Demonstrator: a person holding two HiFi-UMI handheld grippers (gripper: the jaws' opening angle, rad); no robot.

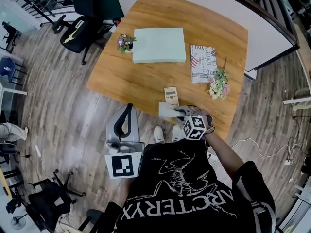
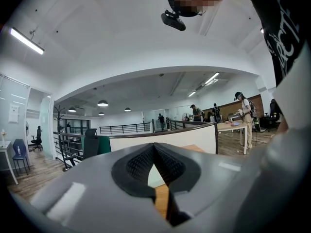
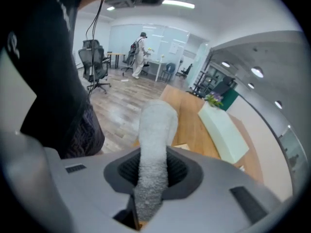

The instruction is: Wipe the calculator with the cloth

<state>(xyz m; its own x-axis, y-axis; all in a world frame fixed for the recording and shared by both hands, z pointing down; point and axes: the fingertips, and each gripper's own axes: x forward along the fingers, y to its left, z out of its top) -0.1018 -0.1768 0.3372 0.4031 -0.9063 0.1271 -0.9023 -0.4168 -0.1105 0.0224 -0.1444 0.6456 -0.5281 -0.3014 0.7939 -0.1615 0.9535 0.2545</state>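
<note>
Your right gripper (image 1: 181,112): its jaws are clamped on the cloth (image 1: 167,110), parted only by the cloth's thickness. You hold it at the near edge of the table (image 1: 146,81).
Cloth: white and fuzzy, pinched between the pads of your right gripper (image 3: 153,168). A rolled end of the cloth (image 3: 155,123) sticks out well past the tips.
Calculator (image 1: 171,95): small and pale, lying flat on the table. It is just beyond the cloth's free end, straight ahead of your right gripper. No view shows whether the cloth touches it.
Your left gripper (image 1: 129,108): the left gripper view shows the pads (image 2: 141,164) closed tip to tip with nothing between them. You hold it off the table, to the left of your right gripper and closer to your body, over the wooden floor (image 1: 58,110).
Pale green box (image 1: 159,45): flat on the table, well beyond the calculator, far ahead of your right gripper.
Small flower pot (image 1: 125,43): touching or just beside the box's left edge.
Printed booklet (image 1: 202,63): ahead of your right gripper and a little to its right.
Bouquet (image 1: 218,85): lying at the booklet's near corner, between it and your right gripper.
</note>
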